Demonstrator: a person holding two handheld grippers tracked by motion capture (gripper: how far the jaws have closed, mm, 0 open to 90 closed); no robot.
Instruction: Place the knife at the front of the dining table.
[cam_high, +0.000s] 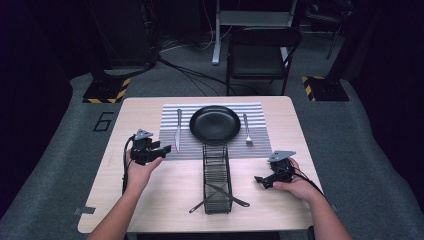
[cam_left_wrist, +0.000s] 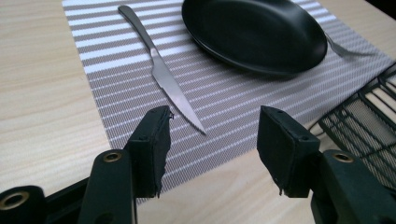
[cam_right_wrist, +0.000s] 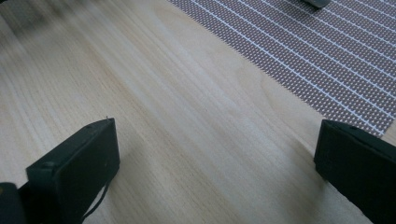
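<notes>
A black plate (cam_high: 215, 123) (cam_left_wrist: 254, 32) lies in the middle of a grey striped placemat (cam_high: 170, 142) (cam_left_wrist: 116, 88). A table knife (cam_high: 178, 129) (cam_left_wrist: 161, 72) rests left of the plate and a fork (cam_high: 247, 130) (cam_left_wrist: 345, 49) right of it. My left gripper (cam_high: 161, 150) (cam_left_wrist: 212, 144) is open at the placemat's near left corner, its jaws apart with the knife tip just beyond them. My right gripper (cam_high: 260, 181) (cam_right_wrist: 215, 158) is open low over bare wood right of the wire rack, with nothing between its jaws.
A black wire rack (cam_high: 217, 177) (cam_left_wrist: 369, 121) stands lengthwise in front of the plate, with dark utensils (cam_high: 225, 194) sticking out of its near end. The wooden table (cam_high: 165, 195) (cam_right_wrist: 154, 93) ends close behind my hands. A folding chair (cam_high: 260, 52) stands beyond the far edge.
</notes>
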